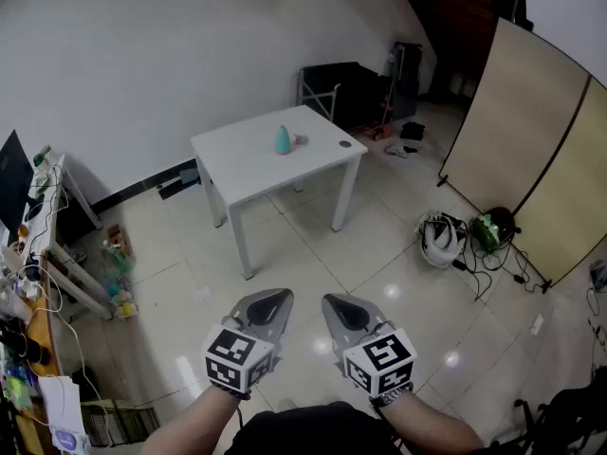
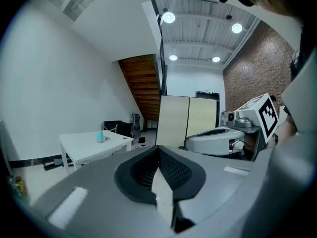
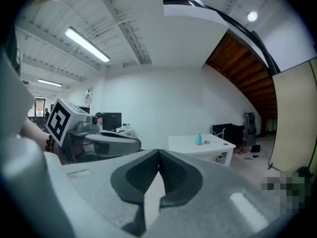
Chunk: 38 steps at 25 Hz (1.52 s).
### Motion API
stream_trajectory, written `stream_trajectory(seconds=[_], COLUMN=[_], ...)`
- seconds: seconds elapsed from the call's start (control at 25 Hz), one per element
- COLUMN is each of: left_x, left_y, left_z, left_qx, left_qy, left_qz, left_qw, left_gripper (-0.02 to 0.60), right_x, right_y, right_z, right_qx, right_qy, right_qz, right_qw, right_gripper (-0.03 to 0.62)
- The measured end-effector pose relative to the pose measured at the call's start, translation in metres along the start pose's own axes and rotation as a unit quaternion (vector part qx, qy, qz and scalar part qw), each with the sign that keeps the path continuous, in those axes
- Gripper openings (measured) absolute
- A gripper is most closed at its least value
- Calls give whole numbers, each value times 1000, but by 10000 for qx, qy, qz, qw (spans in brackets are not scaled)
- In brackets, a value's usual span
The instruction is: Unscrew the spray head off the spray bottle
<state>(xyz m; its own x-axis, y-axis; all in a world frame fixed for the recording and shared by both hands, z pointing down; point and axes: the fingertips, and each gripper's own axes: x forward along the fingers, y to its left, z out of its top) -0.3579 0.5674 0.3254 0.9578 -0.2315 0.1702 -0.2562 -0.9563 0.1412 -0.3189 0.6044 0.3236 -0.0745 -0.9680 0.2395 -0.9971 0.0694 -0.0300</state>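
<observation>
A small teal spray bottle (image 1: pixel 283 140) stands upright on the white table (image 1: pixel 247 164) across the room, with a small pink thing (image 1: pixel 301 140) beside it. The bottle also shows far off in the left gripper view (image 2: pixel 100 136) and the right gripper view (image 3: pixel 198 139). My left gripper (image 1: pixel 277 299) and right gripper (image 1: pixel 334 303) are held side by side low in the head view, far from the table. Both are shut with nothing between the jaws. Each gripper sees the other: the right gripper (image 2: pixel 190 142) to the left one's right, the left gripper (image 3: pixel 133 142) to the right one's left.
A dark round thing (image 1: pixel 345 144) lies near the table's right edge. A cluttered desk (image 1: pixel 28 282) runs along the left wall. Beige folding panels (image 1: pixel 531 159) stand at right, with cables and a helmet (image 1: pixel 441 240) on the tiled floor. A black chair (image 1: pixel 332 88) stands behind the table.
</observation>
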Motion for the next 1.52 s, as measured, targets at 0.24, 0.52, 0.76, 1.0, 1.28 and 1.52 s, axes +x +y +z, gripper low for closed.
stream_trajectory(seconds=[0.24,0.52,0.76,1.0,1.28,1.52], left_x=[16,52,102,153,200,220], left_y=[19,42,57,70,80,93], left_z=[-1,2,6,18,26,24], left_qx=[-8,45,54,34,29,-23], left_qy=[33,128,246,303,348,392], left_qz=[49,170,272,455,643,769], left_qw=[10000,9998,9993,9985,9973,9963], left_gripper=[12,12,12,12,12,12], right_x=[22,51,76,99,118,133], right_y=[-12,-46,-94,-142,-187,-206], right_z=[1,3,3,11,14,12], right_qx=[21,102,172,180,190,218], right_qy=[-5,-48,-11,5,33,82], right_qz=[47,153,269,465,657,775], right_qw=[10000,9998,9995,9988,9977,9967], right_gripper=[-9,-9,-9,-9,-9,-9])
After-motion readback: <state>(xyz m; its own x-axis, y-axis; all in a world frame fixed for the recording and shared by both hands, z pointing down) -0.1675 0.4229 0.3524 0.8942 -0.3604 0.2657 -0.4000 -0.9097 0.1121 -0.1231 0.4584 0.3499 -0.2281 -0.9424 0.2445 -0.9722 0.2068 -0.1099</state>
